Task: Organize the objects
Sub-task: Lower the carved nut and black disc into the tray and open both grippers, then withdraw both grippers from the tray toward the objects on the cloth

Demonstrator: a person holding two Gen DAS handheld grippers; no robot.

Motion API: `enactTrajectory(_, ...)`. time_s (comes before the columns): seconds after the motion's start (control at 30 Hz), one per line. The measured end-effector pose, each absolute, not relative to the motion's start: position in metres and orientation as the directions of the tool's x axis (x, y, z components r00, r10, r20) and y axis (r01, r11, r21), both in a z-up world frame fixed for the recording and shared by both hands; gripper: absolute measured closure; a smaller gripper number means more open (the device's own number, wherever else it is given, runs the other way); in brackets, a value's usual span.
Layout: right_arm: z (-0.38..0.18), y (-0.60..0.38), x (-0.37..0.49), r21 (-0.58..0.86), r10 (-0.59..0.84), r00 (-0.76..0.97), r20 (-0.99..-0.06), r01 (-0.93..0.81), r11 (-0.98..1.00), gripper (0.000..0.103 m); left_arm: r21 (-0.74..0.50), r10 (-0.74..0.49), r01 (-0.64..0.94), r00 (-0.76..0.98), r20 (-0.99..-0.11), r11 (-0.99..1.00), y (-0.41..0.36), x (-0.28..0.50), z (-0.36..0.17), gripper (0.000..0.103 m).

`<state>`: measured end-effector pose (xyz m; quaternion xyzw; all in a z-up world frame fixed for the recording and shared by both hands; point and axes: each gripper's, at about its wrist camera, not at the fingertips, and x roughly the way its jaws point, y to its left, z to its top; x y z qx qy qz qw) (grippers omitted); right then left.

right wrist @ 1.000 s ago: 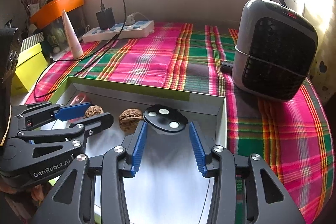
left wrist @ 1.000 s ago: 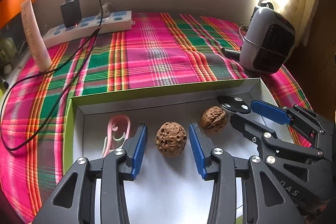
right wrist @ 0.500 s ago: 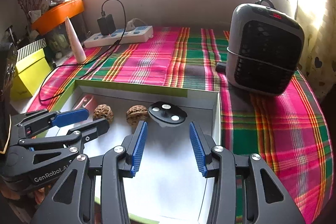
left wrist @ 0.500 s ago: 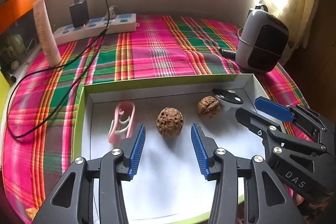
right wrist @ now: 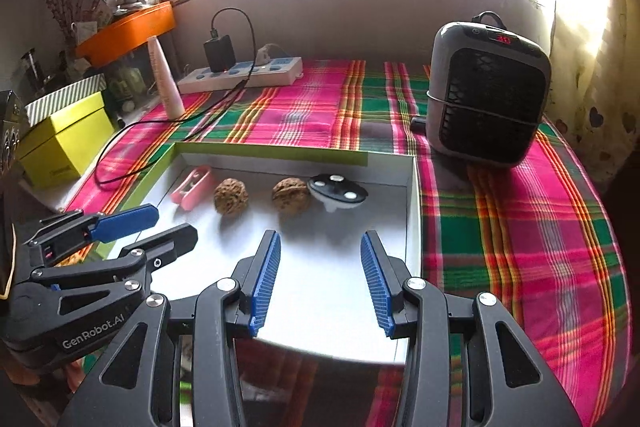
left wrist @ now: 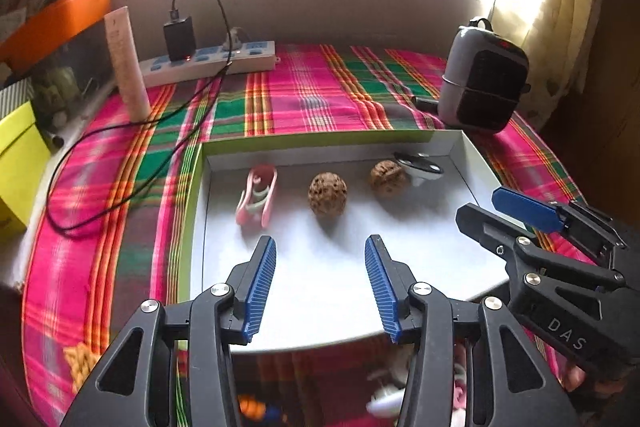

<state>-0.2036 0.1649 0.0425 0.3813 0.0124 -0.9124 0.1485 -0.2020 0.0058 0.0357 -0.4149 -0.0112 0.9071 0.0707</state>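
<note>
Two hand-held grippers hover, jaws spread and holding nothing, over the near edge of a white box lid (left wrist: 472, 163) on a plaid cloth (left wrist: 304, 95); the left gripper (left wrist: 320, 279) faces the round walnut (left wrist: 327, 193) at its 12 o'clock, the right gripper (right wrist: 320, 277) the black disc (right wrist: 337, 189) likewise; a pink clip (left wrist: 258, 197) lies at 11 o'clock from the left gripper, a second walnut (left wrist: 387, 178) touching or just beside the disc. All four sit in a row along the far wall, so the sorting looks nearly done. Any further pick is best made from above, pads square to the object, closing slowly lest a walnut roll.
</note>
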Motion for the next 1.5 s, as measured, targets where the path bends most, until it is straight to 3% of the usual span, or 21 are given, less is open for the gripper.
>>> enactTrajectory(1.03, 0.032, 0.174, -0.111, 0.107, -0.275, -0.679, -0.681, 0.278, -0.954, 0.060, -0.087, 0.130, -0.098, -0.688, -0.714, -0.991, -0.015, -0.095, 0.032, 0.057)
enactTrajectory(1.5, 0.022, 0.176, -0.093, 0.108, -0.278, -0.665, -0.693, 0.286, -0.952, 0.060, -0.142, 0.148, -0.063, -0.652, -0.743, -0.988, -0.040, -0.083, 0.011, 0.055)
